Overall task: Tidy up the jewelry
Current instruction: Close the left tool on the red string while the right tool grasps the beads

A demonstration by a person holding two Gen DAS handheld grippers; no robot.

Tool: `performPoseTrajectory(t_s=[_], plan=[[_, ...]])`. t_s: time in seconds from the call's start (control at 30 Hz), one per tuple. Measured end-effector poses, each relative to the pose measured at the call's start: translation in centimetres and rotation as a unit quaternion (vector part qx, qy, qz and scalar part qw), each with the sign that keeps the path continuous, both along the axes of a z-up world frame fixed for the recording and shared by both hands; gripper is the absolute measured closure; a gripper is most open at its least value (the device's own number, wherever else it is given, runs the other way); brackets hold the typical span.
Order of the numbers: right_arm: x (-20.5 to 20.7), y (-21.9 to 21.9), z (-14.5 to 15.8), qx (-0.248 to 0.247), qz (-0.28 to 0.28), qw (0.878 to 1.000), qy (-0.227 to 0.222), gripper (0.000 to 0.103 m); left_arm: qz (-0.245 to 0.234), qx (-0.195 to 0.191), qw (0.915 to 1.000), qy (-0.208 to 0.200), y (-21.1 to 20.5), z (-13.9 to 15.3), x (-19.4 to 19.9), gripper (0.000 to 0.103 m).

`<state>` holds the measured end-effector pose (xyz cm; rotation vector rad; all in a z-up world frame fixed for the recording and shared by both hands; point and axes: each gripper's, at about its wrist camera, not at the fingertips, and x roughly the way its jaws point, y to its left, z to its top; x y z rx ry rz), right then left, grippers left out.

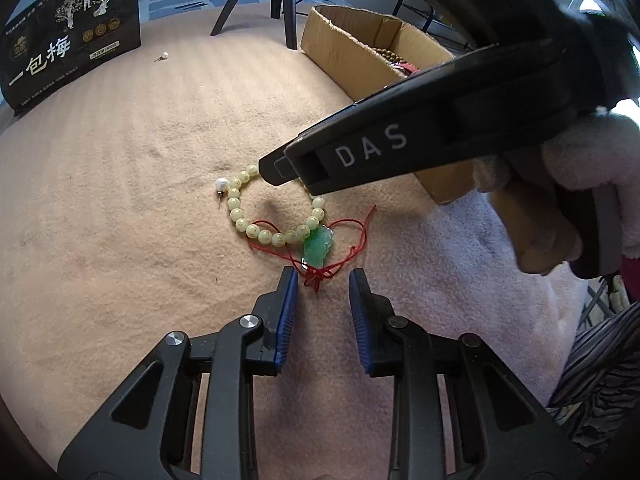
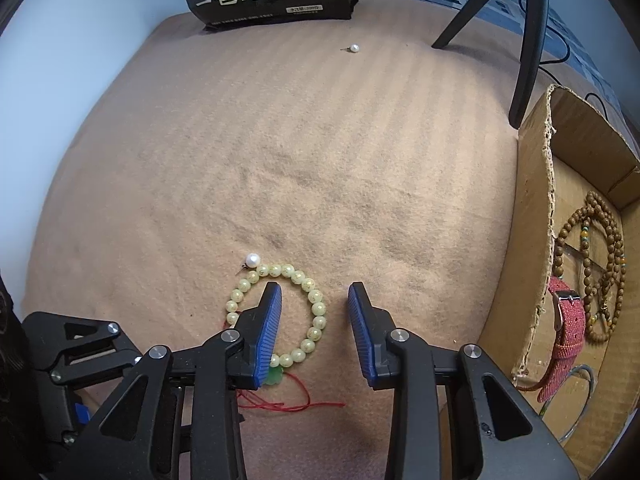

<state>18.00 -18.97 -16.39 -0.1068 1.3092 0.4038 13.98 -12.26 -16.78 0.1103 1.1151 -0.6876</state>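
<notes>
Currently I am holding both grippers over the bead bracelet [image 1: 276, 216] lying flat on the tan blanket [image 1: 120, 200]. My left gripper [image 1: 323, 280] is standing narrowly parted with nothing between its pads, just short of the green pendant [image 1: 318, 250] and red cord [image 1: 320, 276] touching the bracelet. My right gripper [image 2: 315, 296] is narrowly parted and empty, one finger inside the bracelet's ring. A pearl earring [image 2: 252, 260] is touching the bracelet; the cardboard box [image 2: 536, 208] is sitting well apart.
</notes>
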Motion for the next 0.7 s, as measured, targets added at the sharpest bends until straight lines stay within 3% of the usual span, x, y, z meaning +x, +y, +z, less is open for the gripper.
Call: performPoseTrajectory(t_s=[0.2,0.37,0.47,0.63,0.7], plan=[[0.0,-0.1,-0.1,0.002,0.000,1.000,0.001,0.073,0.006,0.007,0.9999,-0.005,-0.5,-0.6,0.3,0.078],[0.1,0.0,-0.6,-0.004,0.003,1.000,0.002,0.073,0.013,0.016,0.9997,-0.011,-0.1,-0.7,0.1,0.092],[0.0,0.4,-0.8,-0.008,0.003,1.000,0.001,0.074,0.012,0.013,0.9998,-0.012,0.1,-0.7,0.1,0.093],[-0.4,0.9,-1.4,-0.015,0.004,1.000,-0.001,0.083,0.008,0.015,0.9998,-0.015,0.2,-0.7,-0.3,0.093],[-0.6,0.9,-1.6,-0.010,0.001,1.000,0.000,0.093,0.009,0.013,0.9998,-0.012,0.5,-0.7,-0.4,0.093]])
